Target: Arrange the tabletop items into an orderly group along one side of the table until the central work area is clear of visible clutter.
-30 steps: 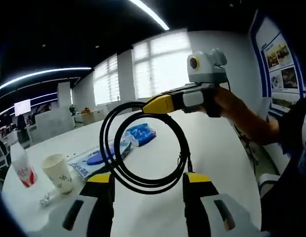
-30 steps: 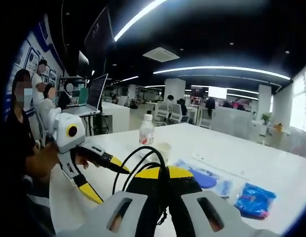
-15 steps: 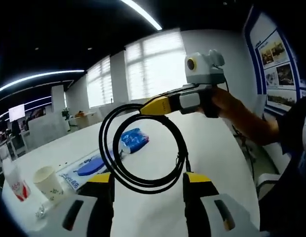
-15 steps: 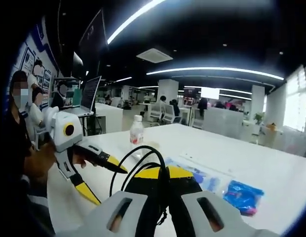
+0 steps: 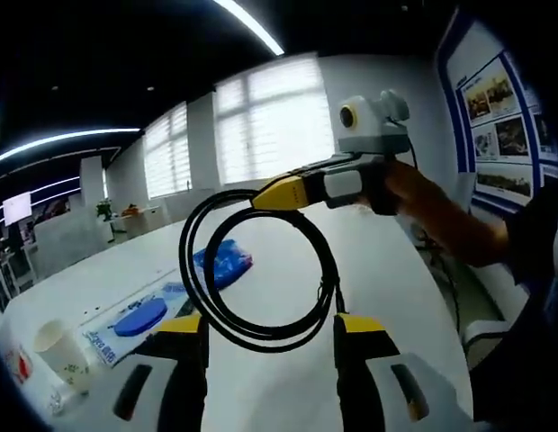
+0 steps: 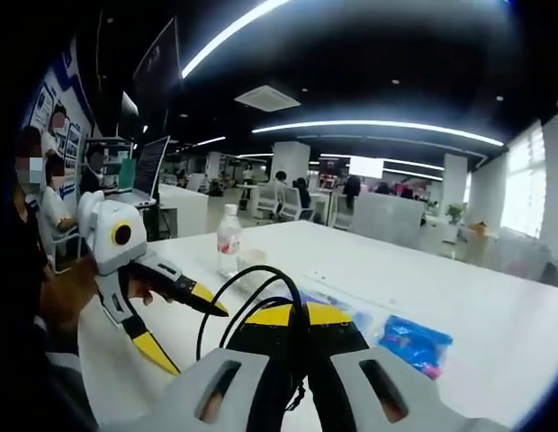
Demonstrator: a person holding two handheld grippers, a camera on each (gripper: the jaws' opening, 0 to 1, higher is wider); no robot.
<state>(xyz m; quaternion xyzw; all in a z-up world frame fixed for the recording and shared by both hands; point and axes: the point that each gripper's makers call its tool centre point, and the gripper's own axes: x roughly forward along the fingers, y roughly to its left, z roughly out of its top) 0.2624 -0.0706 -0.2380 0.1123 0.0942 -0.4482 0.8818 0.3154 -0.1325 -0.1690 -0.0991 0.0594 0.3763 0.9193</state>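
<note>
Cable (image 5: 261, 270): black coil, held up above the white table (image 5: 279, 297)
Right gripper (image 5: 265, 193): jaws clamped on the coil's top
Left gripper (image 5: 268, 346): jaws apart — the coil hangs between them, touching or not I cannot tell
Table items: blue packet (image 5: 220, 261), paper cup (image 5: 63, 351), bottle (image 6: 228, 252) — near the far side

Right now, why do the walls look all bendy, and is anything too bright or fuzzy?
Left gripper view: the fisheye lens bows the windows, which glow washed-out white; the cable is sharp, the cup near the edge soft. Right gripper view: the ceiling lights curve into arcs; the table is evenly lit, the far people blurry.
</note>
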